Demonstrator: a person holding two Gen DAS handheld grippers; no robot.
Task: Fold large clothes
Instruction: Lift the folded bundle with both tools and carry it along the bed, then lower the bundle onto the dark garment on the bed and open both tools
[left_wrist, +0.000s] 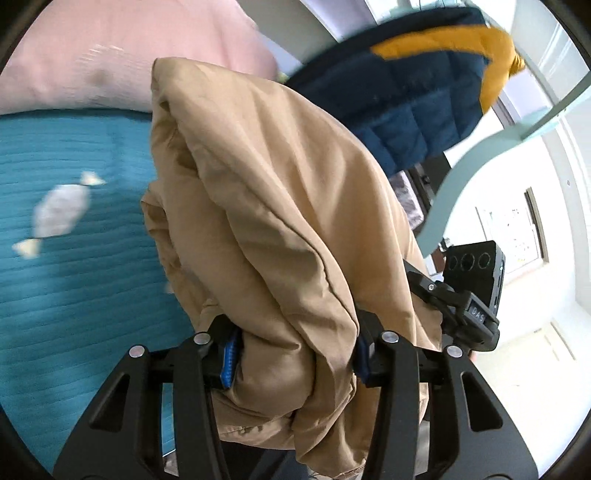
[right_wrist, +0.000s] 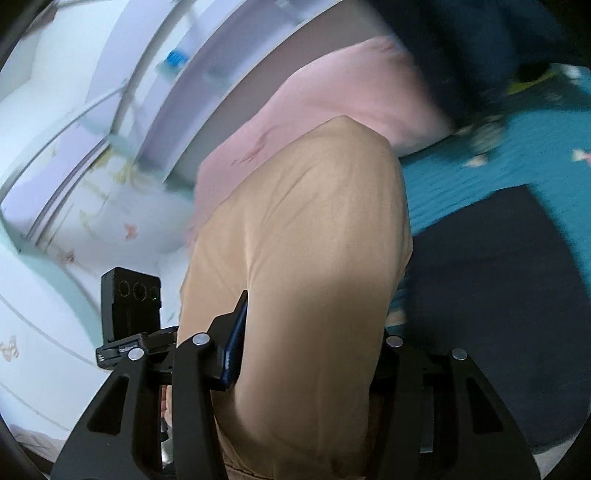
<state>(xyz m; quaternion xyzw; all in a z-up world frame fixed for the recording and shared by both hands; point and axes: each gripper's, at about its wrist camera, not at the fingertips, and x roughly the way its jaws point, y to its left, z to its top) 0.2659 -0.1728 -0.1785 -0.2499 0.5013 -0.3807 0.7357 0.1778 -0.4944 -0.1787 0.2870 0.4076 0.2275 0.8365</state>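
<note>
A tan padded garment (left_wrist: 266, 206) is bundled up and fills the middle of both wrist views. My left gripper (left_wrist: 295, 356) is shut on its lower folds, and the blue pads (left_wrist: 229, 363) press into the cloth from both sides. My right gripper (right_wrist: 310, 343) is shut on another part of the same tan garment (right_wrist: 306, 236). Its left pad (right_wrist: 236, 343) shows, while cloth hides the right one. The bundle hangs lifted above the teal bedspread (left_wrist: 74, 295). A black camera block (left_wrist: 474, 269) of the other gripper shows at the right edge of the bundle.
A pink pillow (left_wrist: 122, 62) lies at the head of the bed. A navy and yellow quilted jacket (left_wrist: 417, 88) sits beyond the bundle. A dark garment (right_wrist: 498, 314) lies flat on the bedspread (right_wrist: 524, 155). Pale walls and furniture (right_wrist: 74, 155) stand beside the bed.
</note>
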